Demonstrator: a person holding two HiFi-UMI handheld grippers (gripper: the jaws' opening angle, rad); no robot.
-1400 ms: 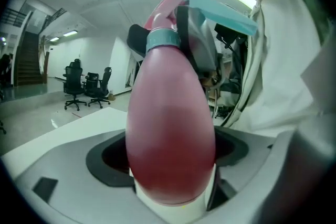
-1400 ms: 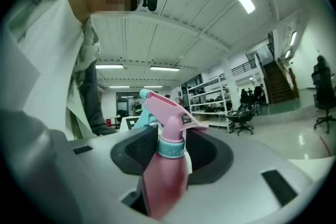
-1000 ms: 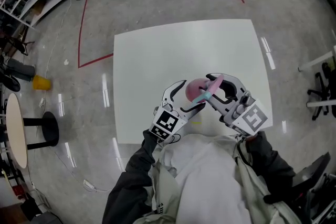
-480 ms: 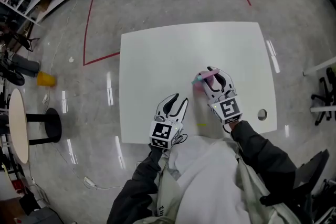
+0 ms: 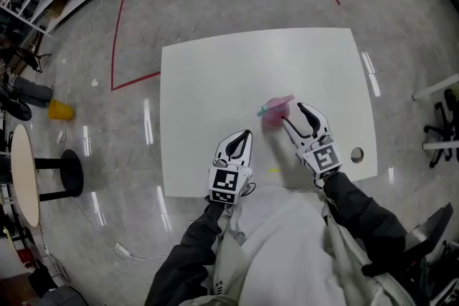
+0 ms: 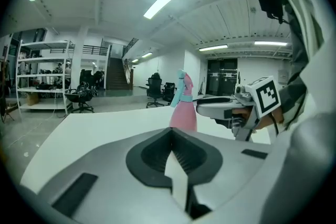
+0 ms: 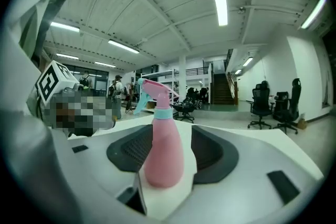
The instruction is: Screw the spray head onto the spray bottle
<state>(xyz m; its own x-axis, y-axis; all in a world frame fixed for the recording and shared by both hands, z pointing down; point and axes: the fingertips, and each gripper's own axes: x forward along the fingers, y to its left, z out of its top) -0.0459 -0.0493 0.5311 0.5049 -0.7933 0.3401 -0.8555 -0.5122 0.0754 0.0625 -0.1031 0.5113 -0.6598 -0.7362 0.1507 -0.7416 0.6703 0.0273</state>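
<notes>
1. Bottle first: the pink spray bottle [image 7: 161,157] stands upright on the white table [image 5: 215,82], spray head [image 7: 155,91] on its neck.
2. My right gripper [image 5: 293,114] is opening its jaws; the bottle stands in line with their gap, at the tips, neither pad pressing it.
3. My left gripper [image 5: 242,137] is closed tight on nothing, the bottle apart to its right.

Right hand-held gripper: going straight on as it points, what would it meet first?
The pink spray bottle, upright between the opening jaws of the right hand-held gripper; it looks near, though depth is unclear.
</notes>
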